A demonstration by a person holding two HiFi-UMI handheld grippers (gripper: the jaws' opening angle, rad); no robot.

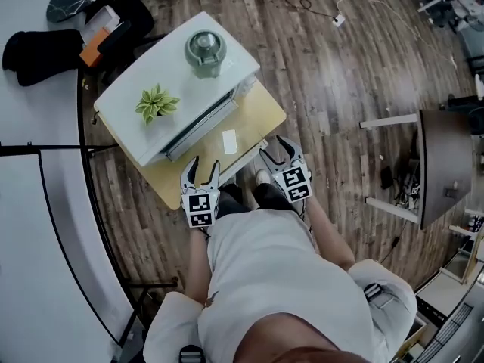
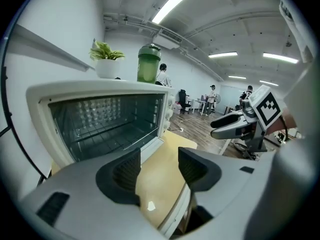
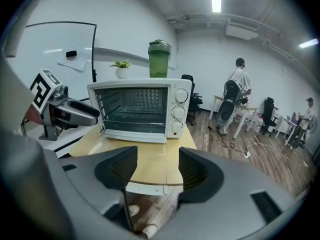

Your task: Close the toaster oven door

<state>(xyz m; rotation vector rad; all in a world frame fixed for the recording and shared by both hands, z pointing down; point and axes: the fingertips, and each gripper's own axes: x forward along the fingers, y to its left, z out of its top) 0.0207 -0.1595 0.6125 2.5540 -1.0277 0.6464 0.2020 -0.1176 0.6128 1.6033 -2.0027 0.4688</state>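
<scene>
A white toaster oven (image 1: 178,89) stands on a small wooden table (image 1: 268,110). Its glass door (image 1: 227,144) hangs open, lying flat toward me. The empty oven cavity (image 3: 132,106) shows in the right gripper view, with the door's white handle (image 3: 145,189) just below my jaws. My left gripper (image 1: 204,165) is open at the table's near edge, nothing between its pads (image 2: 127,171). My right gripper (image 1: 276,151) is also open and empty, close to the door's front edge. From the left gripper (image 2: 159,169) the oven (image 2: 100,119) lies ahead to the left.
A green lidded bottle (image 1: 205,51) and a small potted plant (image 1: 155,103) sit on the oven's top. A dark side table (image 1: 439,165) stands to the right on the wood floor. Black bags (image 1: 34,55) lie at far left. People and office chairs (image 3: 235,94) are in the room behind.
</scene>
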